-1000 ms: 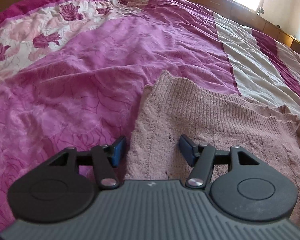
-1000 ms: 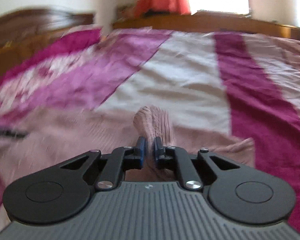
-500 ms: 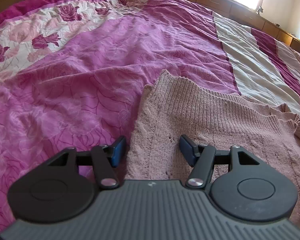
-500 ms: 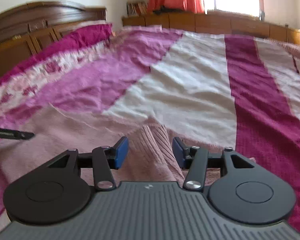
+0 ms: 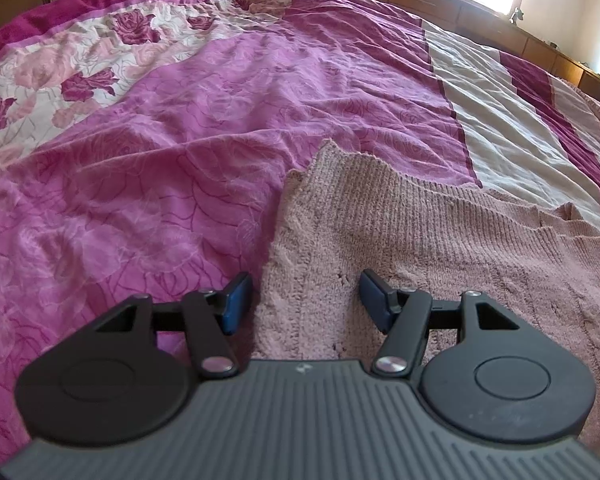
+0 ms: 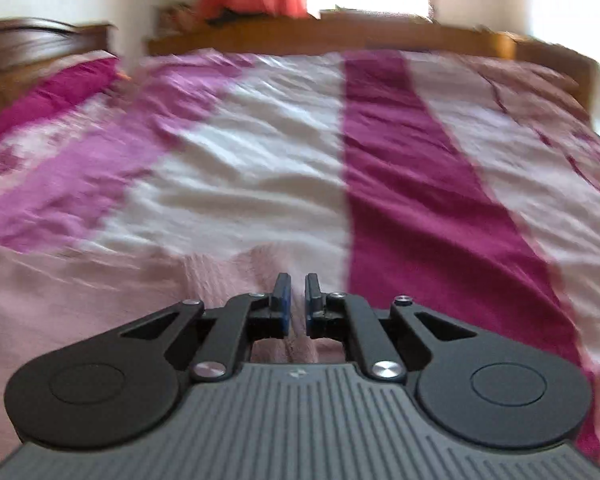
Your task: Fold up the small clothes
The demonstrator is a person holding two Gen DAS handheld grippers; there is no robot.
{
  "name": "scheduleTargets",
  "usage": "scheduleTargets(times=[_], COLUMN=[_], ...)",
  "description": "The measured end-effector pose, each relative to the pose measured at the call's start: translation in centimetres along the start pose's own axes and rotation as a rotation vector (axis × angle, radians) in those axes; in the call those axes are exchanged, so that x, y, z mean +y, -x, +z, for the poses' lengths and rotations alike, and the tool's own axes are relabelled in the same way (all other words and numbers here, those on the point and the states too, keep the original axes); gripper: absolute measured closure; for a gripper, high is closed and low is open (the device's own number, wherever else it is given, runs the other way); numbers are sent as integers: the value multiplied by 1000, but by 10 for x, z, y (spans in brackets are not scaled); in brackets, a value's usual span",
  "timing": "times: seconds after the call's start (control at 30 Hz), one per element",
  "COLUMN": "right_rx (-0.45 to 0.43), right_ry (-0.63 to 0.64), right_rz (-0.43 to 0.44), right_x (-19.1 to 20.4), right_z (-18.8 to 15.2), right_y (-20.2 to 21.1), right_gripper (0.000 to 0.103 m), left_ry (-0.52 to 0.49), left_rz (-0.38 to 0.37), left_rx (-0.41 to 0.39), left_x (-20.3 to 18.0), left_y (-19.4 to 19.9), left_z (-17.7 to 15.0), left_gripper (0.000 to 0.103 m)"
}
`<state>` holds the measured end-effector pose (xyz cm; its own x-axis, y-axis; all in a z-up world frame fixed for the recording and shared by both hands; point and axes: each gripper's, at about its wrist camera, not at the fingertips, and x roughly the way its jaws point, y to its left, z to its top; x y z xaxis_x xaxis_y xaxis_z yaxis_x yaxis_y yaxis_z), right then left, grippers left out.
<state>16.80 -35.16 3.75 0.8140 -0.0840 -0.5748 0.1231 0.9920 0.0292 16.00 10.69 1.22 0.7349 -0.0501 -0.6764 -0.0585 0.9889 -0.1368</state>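
Regrasping the garment for the next fold

Left view: your left tool (image 5: 304,300) hangs released over the near edge of the pink knit sweater (image 5: 400,240), which lies flat on the bed (image 5: 160,140); next, close on that edge. Right view: your right tool (image 6: 296,300) has just been closing and looks clenched on a raised ridge of the knit, so lift both sides together.

No readable words, brands or numbers anywhere; only a small pale emblem, too tiny to make out, on each gripper's grey ribbed body.
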Motion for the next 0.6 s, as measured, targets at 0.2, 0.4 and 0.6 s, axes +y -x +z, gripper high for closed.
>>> scheduleTargets(times=[0.2,0.4,0.6], right_rx=[-17,-45,67], right_ry=[-170,-100,80], right_rz=[60,144,118], right_x=[-23,-8,22], right_z=[-7,3,-4], right_y=[8,16,-6], right_gripper=[69,48,80], left_ry=[-4,-9,-10], left_rz=[-2,8,9], left_rx=[9,2,2], left_x=[1,0,-1], left_y=[-1,0,0], left_z=[1,0,1], left_gripper=[41,40,40])
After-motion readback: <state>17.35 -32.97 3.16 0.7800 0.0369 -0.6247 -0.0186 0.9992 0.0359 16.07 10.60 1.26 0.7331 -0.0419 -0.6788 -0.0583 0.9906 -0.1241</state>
